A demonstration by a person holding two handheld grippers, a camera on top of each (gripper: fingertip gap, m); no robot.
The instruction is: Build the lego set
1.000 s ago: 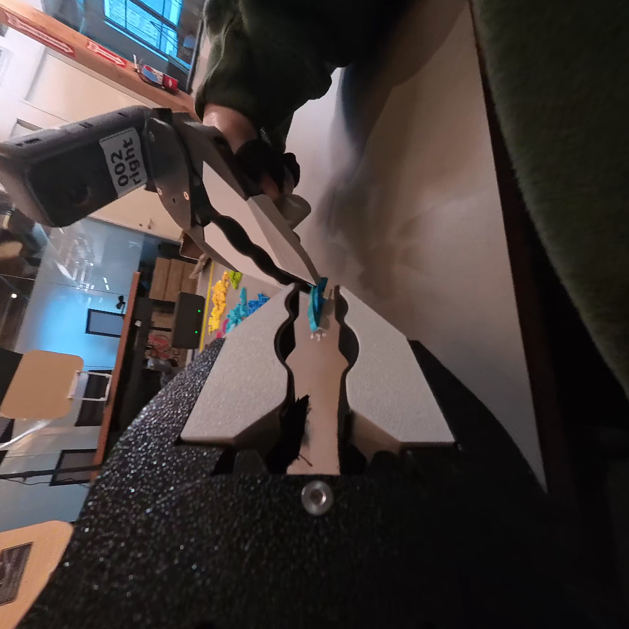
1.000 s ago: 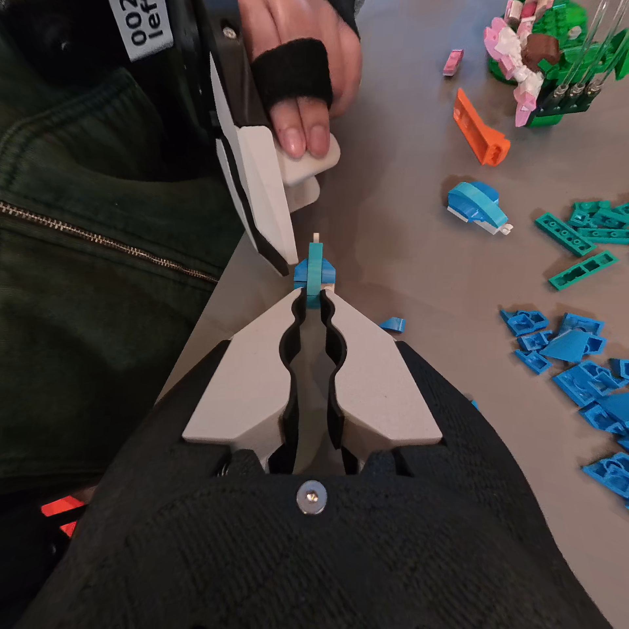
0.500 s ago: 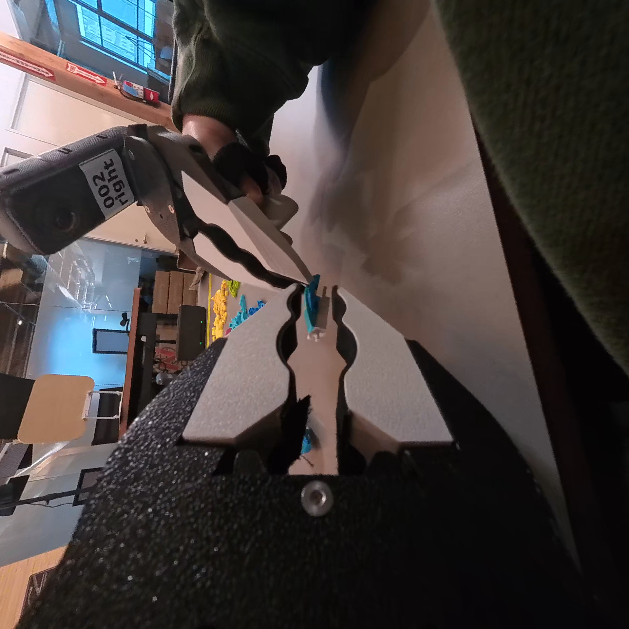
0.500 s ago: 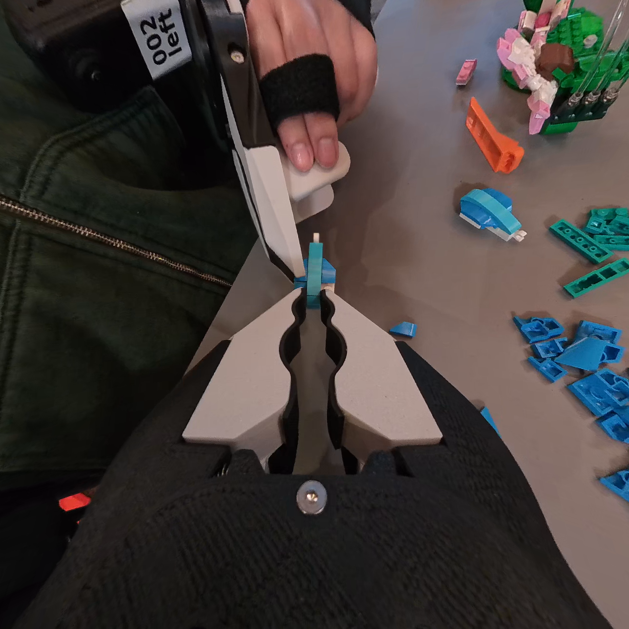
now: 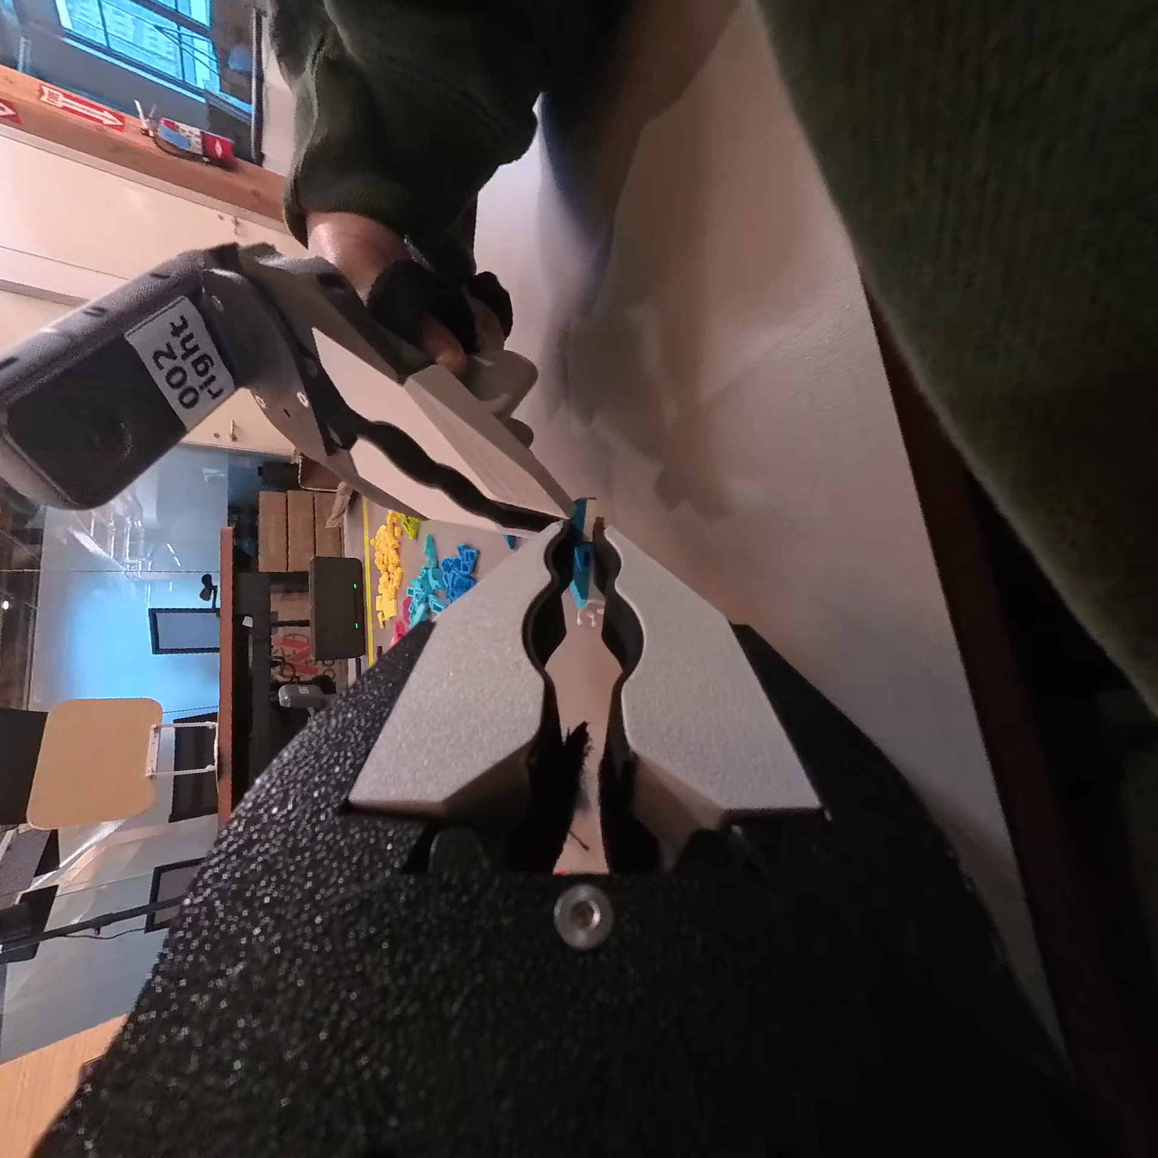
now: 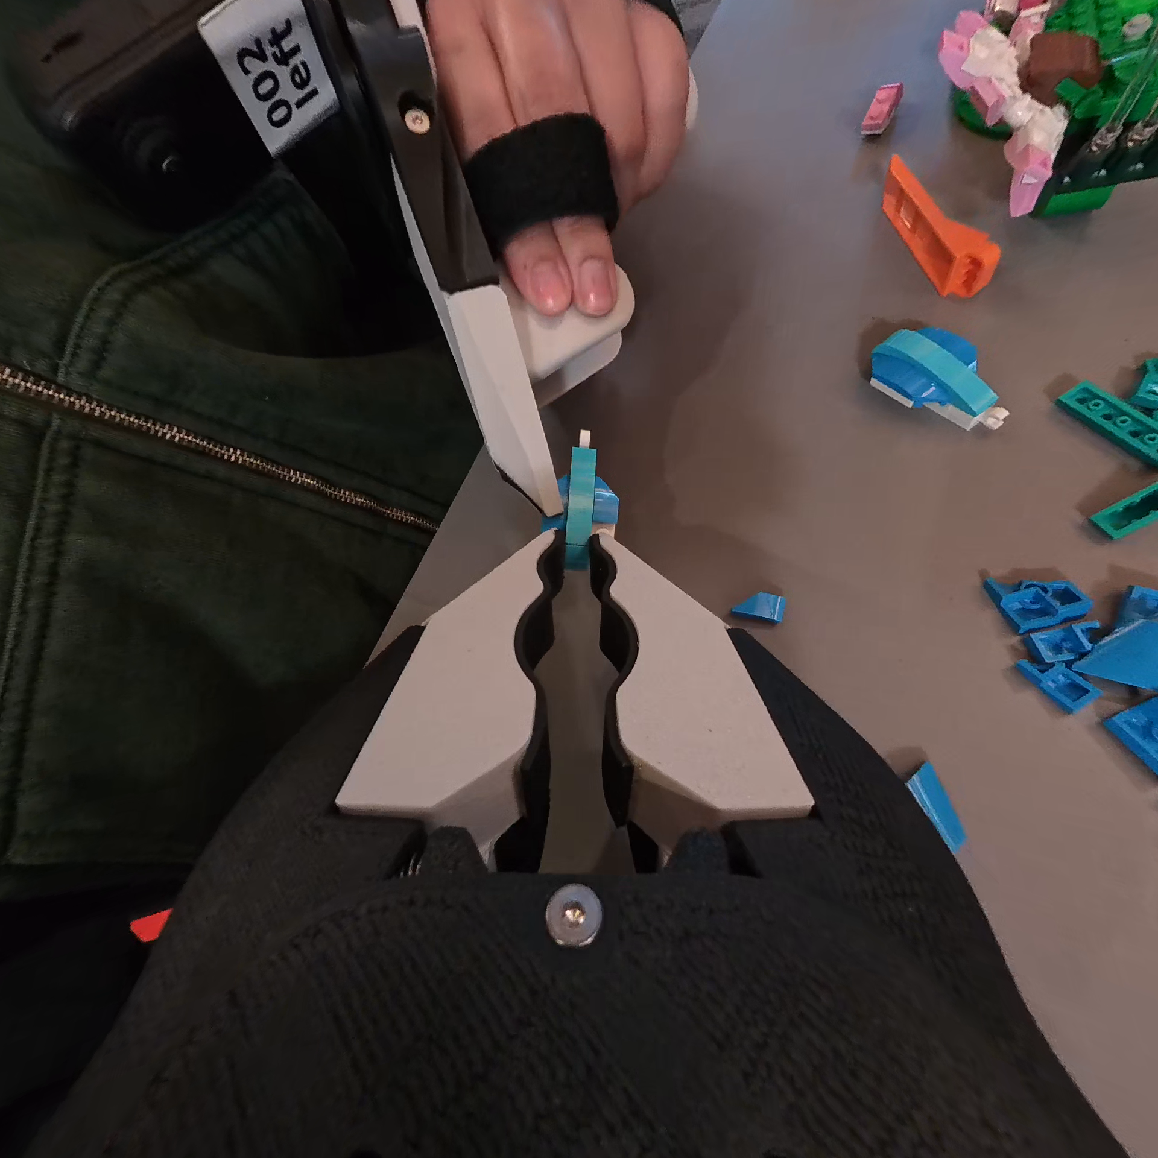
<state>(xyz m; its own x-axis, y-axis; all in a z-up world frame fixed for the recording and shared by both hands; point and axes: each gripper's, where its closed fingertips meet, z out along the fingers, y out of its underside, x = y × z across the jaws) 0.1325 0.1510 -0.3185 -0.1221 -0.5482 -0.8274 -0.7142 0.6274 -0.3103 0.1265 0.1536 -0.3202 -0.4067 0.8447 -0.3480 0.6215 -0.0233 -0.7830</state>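
A small blue and teal lego assembly with a white tip is held above the grey table, near its edge. My right gripper is shut on its teal piece. My left gripper is shut on the same assembly from the other side. In the right wrist view the left gripper comes down from the top and its tip touches the blue part. In the left wrist view the right gripper comes in from the upper left, its tips at the assembly.
On the table lie a matching blue and white assembly, an orange piece, a green and pink flower model, teal plates and loose blue pieces. A person's green jacket is close on the left.
My left gripper's fingers have closed in on the blue assembly. Both grippers shifted slightly while staying together; the right one kept its grip.
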